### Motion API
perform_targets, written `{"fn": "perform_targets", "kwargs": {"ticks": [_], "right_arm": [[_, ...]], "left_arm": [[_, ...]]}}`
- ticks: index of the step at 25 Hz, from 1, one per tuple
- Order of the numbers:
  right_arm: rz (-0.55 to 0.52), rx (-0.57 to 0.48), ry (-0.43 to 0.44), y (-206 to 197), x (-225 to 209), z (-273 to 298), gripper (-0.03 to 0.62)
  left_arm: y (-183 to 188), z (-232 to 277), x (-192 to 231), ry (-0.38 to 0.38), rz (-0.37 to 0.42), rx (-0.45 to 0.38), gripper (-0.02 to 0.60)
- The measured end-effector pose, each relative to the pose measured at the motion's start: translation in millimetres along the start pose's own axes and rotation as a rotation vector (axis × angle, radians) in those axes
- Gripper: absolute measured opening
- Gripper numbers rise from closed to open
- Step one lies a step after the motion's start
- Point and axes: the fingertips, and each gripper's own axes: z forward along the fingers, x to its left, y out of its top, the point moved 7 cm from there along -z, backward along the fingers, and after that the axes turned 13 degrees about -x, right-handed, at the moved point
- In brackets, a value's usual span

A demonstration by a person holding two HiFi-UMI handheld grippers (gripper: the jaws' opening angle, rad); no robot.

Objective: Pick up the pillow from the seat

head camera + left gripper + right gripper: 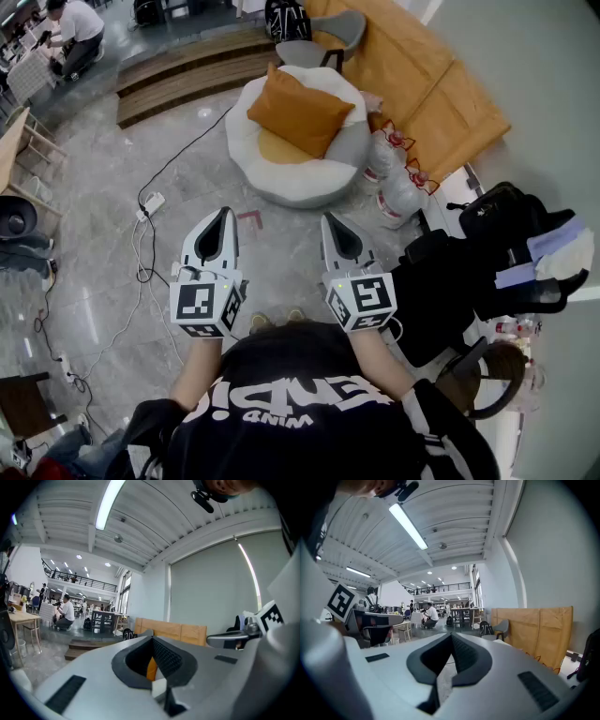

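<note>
Black shirt (300, 403) at the frame's bottom edge marks where I stand, both arms out, left gripper (225, 217) and right gripper (331, 223) side by side and roughly level, aimed across the grey stone floor (103, 253) toward the job. Each pair of jaws is pressed together with nothing between them. I judge that this suits an approach not yet begun, since the target lies well apart from both tips. Tan boards (441, 84) lean along the far wall behind a round white seat (281, 187). On that seat rests the orange pillow (300, 112), apparently propped at a tilt against the seat's back, 1 corner raised toward the boards. That raised edge looks like the easiest place to pinch, and a soft pillow should fold into the jaws rather than slip. 1 black cable (183, 155) snakes over the floor left of the seat to a white power strip (150, 202), something to step around on the way in.
</note>
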Motion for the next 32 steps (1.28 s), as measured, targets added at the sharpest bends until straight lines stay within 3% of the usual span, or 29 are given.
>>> {"fn": "perform_targets", "kwargs": {"ticks": [9,21,32], "right_arm": [[-0.007,-0.002,-0.005,-2.1,3.3,1.2,0.02],[0.011,-0.087,0.003,4.8,17.8,-7.6,0.02],[-0.003,-0.094,-0.044,-5.4,16.7,8.5,0.021]], "left_arm": [[-3.0,-0.1,2.3,-0.005,0.0,0.004,0.009],[-5.8,-11.8,22.5,-0.049,-0.001,0.015,0.009],[-15.5,-5.1,47.7,-0.062,-0.009,0.018,0.009]]}}
